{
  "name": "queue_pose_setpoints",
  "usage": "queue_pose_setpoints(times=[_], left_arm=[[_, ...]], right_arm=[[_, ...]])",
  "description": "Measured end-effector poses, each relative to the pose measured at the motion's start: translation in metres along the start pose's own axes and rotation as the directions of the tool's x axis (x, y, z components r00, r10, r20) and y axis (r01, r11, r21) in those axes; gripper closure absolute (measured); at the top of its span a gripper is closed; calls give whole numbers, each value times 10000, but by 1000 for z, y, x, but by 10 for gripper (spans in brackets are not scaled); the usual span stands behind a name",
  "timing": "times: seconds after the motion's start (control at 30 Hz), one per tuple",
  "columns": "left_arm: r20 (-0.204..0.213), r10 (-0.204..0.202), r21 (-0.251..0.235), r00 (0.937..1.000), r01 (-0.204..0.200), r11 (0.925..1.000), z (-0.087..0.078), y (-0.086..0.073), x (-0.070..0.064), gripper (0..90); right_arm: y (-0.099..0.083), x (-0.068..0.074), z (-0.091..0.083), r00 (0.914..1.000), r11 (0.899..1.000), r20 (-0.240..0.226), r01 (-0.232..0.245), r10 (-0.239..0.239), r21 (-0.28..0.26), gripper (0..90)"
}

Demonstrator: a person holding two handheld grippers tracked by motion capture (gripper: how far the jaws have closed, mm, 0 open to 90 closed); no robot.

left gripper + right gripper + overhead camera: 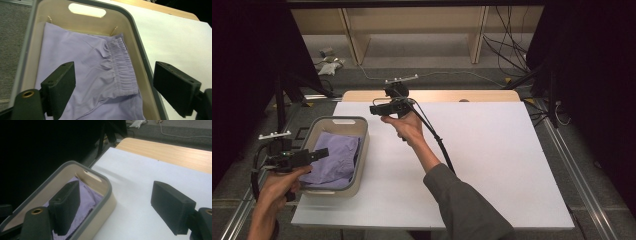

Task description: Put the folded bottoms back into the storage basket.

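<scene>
We see the left gripper [113, 82] with its two black jaws spread wide apart and nothing between them; it hangs over the near end of the basket [140, 50], touching neither the rim nor the cloth as far as we can tell. Its pads [61, 86] are blocky, matte and finely ribbed on their inner faces, with a brass-coloured eyelet on the arm below. Under them lies the lilac garment [82, 67], a smooth, thin woven fabric folded flat, with a gathered elastic band running along one edge in tight little pleats. The garment sits inside the basket, which is a rounded-corner rectangular tub of cream plastic with a grey rim and an oval handle slot cut in its far wall. In the high view the basket [362, 131] stands at the left edge of the white sheet [492, 150] that covers the table, with the garment [334, 157] filling its floor and the left gripper [319, 154] held above its near left corner. The right gripper [374, 110] is raised over the far middle of the sheet, well apart from the basket and pointing toward it. In its own view we find the right gripper [115, 206] just as wide open and holding nothing, with the same ribbed black pads [66, 206]. A strip of pale wood tabletop [170, 153] shows beyond the sheet's far edge, smooth and lightly grained.
</scene>
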State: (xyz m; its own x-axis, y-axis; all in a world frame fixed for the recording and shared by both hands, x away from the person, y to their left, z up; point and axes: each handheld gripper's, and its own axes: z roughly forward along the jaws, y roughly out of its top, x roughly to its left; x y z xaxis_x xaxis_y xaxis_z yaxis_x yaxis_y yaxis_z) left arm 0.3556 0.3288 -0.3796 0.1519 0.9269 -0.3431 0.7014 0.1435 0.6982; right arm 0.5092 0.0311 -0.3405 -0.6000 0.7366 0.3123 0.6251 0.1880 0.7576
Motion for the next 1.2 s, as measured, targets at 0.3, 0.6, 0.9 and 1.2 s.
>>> queue_pose_setpoints(times=[0.3, 0.6, 0.9, 1.2], left_arm=[[146, 215, 46, 9997, -216, 9998, 7, -1, -11, 177], [228, 315, 15, 9992, -315, 9995, 13, -3, -21, 163], [731, 584, -139, 9956, -575, 9982, 19, -5, -34, 149], [935, 767, -409, 9927, -732, 9965, 23, -7, -44, 114]], right_arm=[[-4, -9, -14, 10000, 9998, -9, 14, -14, -221, 237], [-10, -19, -27, 10000, 9994, 6, 14, -14, -354, 206], [-15, -24, -40, 9998, 9983, -144, 106, -114, -578, 144], [-21, -29, -49, 9994, 9969, -269, 178, -199, -772, 85]])
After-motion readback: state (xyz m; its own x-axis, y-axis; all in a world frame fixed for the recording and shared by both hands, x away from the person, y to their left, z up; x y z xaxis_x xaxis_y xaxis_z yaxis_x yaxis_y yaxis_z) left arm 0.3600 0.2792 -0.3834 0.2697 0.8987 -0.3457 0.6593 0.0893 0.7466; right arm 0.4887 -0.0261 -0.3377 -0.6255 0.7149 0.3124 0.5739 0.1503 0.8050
